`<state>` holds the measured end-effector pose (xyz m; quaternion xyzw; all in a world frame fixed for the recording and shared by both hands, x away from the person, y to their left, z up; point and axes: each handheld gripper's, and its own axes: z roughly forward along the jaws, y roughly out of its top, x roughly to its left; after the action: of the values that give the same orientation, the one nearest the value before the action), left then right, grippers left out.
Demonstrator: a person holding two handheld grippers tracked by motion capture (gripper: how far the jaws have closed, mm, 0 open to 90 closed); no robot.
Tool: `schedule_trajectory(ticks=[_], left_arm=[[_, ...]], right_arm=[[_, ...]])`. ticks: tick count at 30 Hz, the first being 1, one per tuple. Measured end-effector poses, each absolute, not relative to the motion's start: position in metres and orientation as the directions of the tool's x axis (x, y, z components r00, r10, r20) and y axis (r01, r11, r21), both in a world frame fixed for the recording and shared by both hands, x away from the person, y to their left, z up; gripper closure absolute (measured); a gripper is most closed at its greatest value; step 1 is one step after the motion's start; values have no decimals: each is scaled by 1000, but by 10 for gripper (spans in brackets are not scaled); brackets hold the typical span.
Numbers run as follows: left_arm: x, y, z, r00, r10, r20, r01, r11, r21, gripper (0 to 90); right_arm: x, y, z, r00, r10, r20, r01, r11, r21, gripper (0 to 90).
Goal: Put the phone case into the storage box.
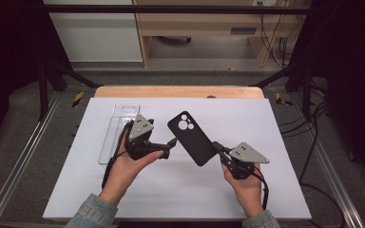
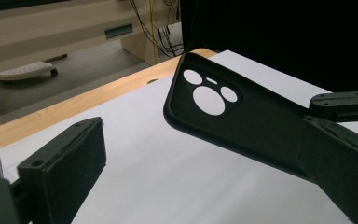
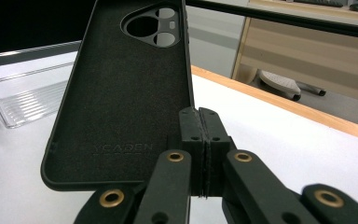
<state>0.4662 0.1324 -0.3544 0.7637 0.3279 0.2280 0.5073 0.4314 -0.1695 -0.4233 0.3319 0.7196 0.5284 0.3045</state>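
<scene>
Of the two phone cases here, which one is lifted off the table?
The black phone case, held in the air by the right gripper. The clear phone case lies flat on the white table, behind the left gripper.

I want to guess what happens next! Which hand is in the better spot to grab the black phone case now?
Probably the left. The left gripper has its jaws open beside the black phone case, while the right gripper already pinches its edge.

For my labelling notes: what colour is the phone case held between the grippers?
Matte black, the phone case, inside and out; clearest in the right gripper view.
</scene>
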Motion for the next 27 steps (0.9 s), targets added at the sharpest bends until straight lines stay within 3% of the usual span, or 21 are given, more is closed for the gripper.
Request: schedule_trajectory(ticks=[5,9,11,27], left_arm=[[474,133,-355,688,725,-28,301,-250,920,28],[480,131,-355,695,716,-62,330,-241,913,94],[481,131,-355,699,710,-83,337,-225,914,170],[491,127,-355,690,707,-155,398,-192,897,387]], right_arm=[[430,-167,-423,-603,793,-93,145,223,964,899],[429,-165,-422,-606,790,-96,138,223,965,899],[429,-166,-422,-609,787,-99,132,223,966,899],[428,-166,-421,-609,787,-102,121,218,968,898]])
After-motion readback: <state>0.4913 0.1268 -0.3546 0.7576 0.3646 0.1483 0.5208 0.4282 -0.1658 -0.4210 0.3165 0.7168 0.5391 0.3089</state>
